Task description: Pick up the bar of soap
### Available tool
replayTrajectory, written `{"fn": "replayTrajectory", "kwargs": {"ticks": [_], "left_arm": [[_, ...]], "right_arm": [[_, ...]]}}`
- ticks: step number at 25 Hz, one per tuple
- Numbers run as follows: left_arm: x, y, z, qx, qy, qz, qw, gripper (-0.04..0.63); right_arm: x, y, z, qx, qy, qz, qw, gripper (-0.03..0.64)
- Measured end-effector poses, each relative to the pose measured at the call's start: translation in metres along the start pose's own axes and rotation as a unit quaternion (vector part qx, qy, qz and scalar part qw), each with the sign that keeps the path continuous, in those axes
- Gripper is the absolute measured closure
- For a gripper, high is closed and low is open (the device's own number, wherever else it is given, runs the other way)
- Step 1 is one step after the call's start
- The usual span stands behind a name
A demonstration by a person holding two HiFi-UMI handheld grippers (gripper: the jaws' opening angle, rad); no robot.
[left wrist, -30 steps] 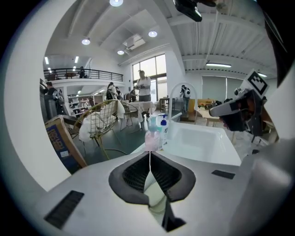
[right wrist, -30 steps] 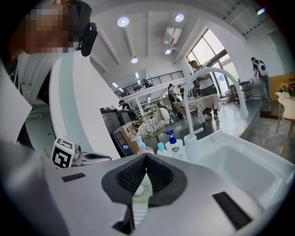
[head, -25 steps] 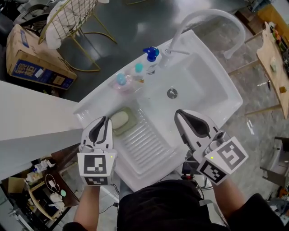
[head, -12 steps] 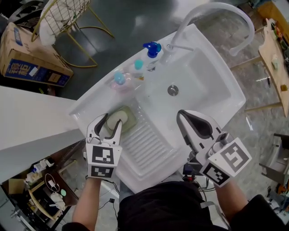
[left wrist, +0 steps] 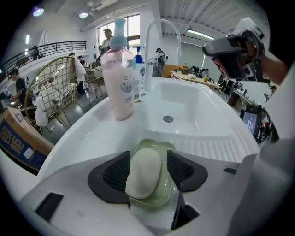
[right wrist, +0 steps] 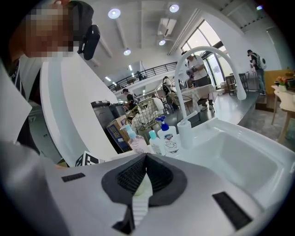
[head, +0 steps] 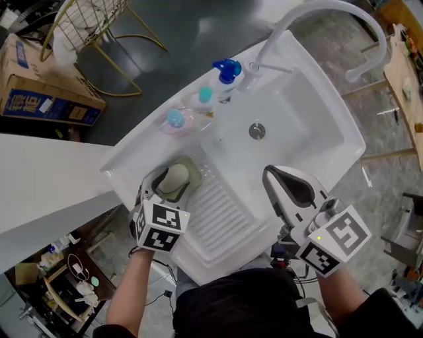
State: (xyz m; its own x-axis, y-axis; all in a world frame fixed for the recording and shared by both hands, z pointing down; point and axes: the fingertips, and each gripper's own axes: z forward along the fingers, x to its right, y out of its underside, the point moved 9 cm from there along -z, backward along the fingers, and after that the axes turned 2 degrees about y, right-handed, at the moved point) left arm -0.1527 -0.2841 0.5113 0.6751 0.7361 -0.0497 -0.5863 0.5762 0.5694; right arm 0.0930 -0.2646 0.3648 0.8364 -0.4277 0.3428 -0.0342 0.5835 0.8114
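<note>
The pale bar of soap [head: 176, 176] [left wrist: 144, 173] lies in a green dish [head: 193, 173] [left wrist: 159, 146] on the white sink's left ledge. My left gripper [head: 172, 183] [left wrist: 147, 168] is lowered over the dish with the soap between its dark pads [left wrist: 182, 170]. Its jaws are opening, and a gap shows on the right side of the soap. The soap rests in the dish. My right gripper [head: 272, 175] [right wrist: 145, 159] hovers over the sink's front right, its jaws closed together on nothing.
A pink bottle [head: 175, 119] [left wrist: 119, 78], a small teal-capped bottle [head: 205, 98] and a blue pump bottle [head: 227, 72] stand on the back ledge. The white faucet [head: 317, 10] arches over the basin and its drain [head: 257, 130]. A ribbed drainboard [head: 221, 204] lies right of the dish.
My left gripper has moved forward from the sink's front edge down over the dish, and its jaws have gone from shut to spread around the soap. The right gripper has barely moved.
</note>
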Motion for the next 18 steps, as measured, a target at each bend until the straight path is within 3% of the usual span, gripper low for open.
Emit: {"fn": "replayTrajectory", "kwargs": {"ticks": [11, 14, 18], "left_arm": [[0.001, 0.002, 0.015, -0.085, 0.052, 0.053, 0.9936, 0.247], [0.004, 0.003, 0.020, -0.106, 0.048, 0.076, 0.9903, 0.242], [0.004, 0.002, 0.021, -0.106, 0.028, 0.074, 0.9912, 0.244]], "right_arm": [[0.005, 0.009, 0.005, -0.013, 0.003, 0.015, 1.000, 0.612], [0.004, 0.009, 0.006, -0.013, 0.001, 0.016, 1.000, 0.612], [0.003, 0.008, 0.006, -0.011, 0.001, 0.016, 1.000, 0.612]]}}
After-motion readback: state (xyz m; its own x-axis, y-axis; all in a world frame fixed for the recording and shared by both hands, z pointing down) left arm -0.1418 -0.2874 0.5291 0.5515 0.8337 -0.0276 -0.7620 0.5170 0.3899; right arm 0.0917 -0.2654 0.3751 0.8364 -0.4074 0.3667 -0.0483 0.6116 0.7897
